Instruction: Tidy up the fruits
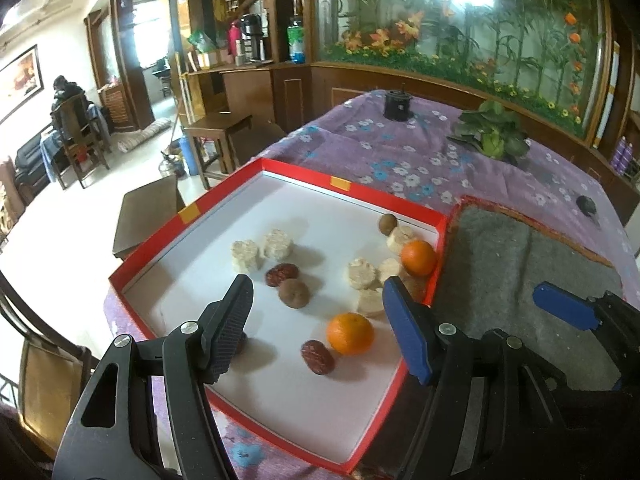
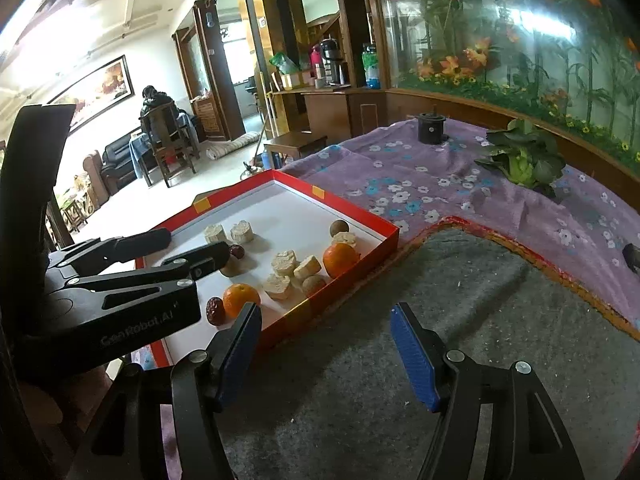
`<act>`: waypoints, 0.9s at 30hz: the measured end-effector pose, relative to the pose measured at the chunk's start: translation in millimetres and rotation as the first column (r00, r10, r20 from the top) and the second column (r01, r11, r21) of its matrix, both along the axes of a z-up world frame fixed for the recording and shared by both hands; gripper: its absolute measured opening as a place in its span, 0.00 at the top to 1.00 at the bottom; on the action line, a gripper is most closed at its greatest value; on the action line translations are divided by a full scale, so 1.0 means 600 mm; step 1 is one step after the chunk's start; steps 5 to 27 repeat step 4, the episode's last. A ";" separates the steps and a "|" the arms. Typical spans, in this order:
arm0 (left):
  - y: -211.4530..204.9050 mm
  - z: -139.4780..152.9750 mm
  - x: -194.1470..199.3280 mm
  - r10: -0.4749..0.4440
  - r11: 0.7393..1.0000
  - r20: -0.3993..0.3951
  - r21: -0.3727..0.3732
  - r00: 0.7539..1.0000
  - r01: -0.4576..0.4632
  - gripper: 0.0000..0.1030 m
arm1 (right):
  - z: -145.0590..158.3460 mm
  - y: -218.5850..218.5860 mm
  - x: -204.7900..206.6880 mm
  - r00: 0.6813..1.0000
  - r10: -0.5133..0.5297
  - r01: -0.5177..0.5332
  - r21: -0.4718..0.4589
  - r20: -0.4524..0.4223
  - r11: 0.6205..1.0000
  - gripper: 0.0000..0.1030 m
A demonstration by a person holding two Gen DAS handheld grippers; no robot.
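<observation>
A red-rimmed white tray [image 1: 352, 188] holds two oranges, red dates, round brown fruits and several pale cakes [image 1: 276, 244]. My left gripper [image 1: 320, 322] hangs open over the tray's near part. The near orange [image 1: 350, 334] lies on the tray floor below the gap between the fingers, untouched, with a red date [image 1: 317, 356] beside it. The far orange [image 1: 418, 258] rests against the tray's right wall. My right gripper [image 2: 326, 354] is open and empty above a grey felt mat [image 2: 440, 280], right of the tray [image 2: 340, 200]. The right wrist view also shows the left gripper [image 2: 196, 246].
A purple flowered cloth [image 1: 400, 152] covers the table. At its far side stand a black cylinder [image 1: 397, 106] and a leafy green vegetable [image 1: 492, 132]. A small dark object [image 1: 586, 205] lies beyond the mat. Wooden stools [image 1: 216, 136] stand past the table's left edge.
</observation>
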State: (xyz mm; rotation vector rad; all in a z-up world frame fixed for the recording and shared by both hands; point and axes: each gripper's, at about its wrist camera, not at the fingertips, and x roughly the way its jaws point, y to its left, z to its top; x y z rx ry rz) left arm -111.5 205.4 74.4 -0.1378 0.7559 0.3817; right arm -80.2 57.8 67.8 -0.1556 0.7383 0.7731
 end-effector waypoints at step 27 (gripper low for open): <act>0.005 -0.003 0.003 0.010 1.000 -0.018 -0.011 1.000 -0.010 0.34 | -0.002 0.002 -0.002 1.000 0.007 -0.007 -0.010 0.004 1.000 0.37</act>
